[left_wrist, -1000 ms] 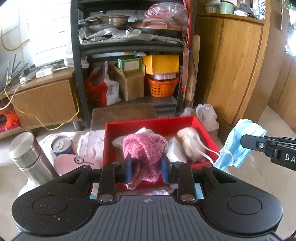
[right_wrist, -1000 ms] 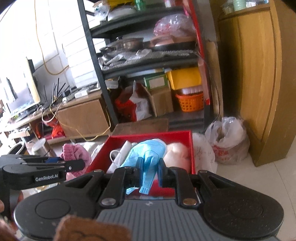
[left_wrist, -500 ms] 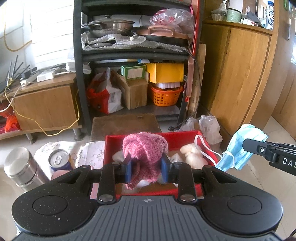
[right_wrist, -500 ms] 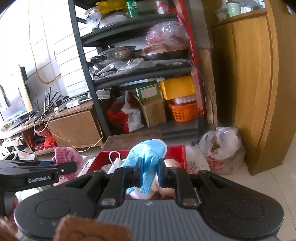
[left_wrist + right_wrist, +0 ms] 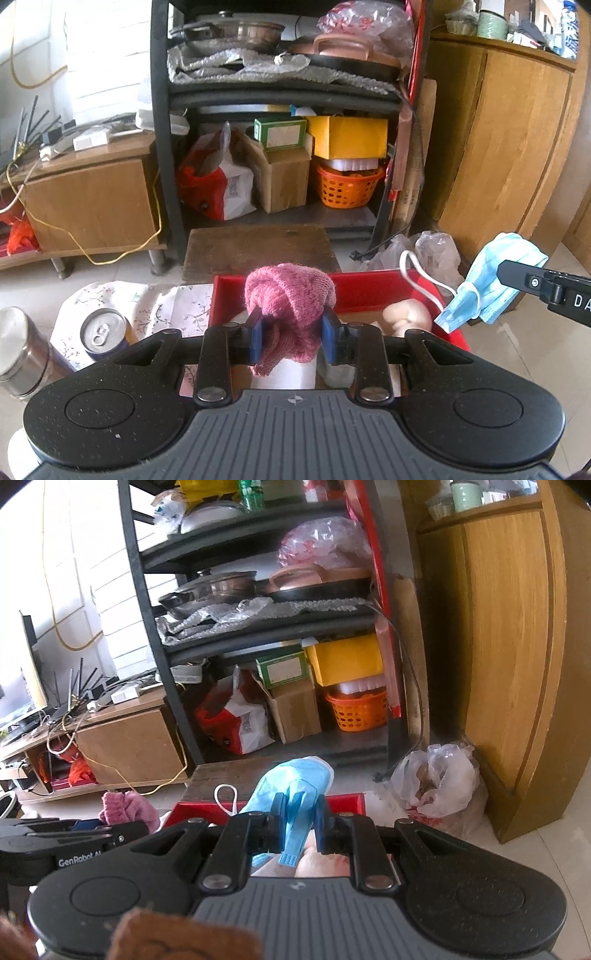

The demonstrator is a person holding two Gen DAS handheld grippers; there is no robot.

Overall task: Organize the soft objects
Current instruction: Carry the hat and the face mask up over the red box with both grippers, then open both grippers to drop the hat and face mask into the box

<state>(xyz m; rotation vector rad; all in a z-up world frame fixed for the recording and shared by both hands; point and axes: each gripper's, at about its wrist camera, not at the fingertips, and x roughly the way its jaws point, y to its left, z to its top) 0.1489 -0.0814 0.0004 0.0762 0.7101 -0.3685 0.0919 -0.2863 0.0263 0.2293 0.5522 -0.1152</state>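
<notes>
The left gripper (image 5: pixel 291 334) grasps a pink knitted wool hat (image 5: pixel 290 295); the right gripper (image 5: pixel 300 821) pinches a blue pleated face mask (image 5: pixel 295 786). Both hang over the red rectangular box (image 5: pixel 369 286). The thin mask could slip outside. Both have drawn nearer since earlier, and less of the box shows.

Ahead of gripper: black shelf rack (image 5: pixel 162 147) holding orange basket (image 5: pixel 349 186), yellow box (image 5: pixel 349 136), cardboard box (image 5: pixel 284 177). Lower left: drink can (image 5: pixel 103 332), steel flask (image 5: pixel 22 350). Right: wooden cabinet (image 5: pixel 498 147).
</notes>
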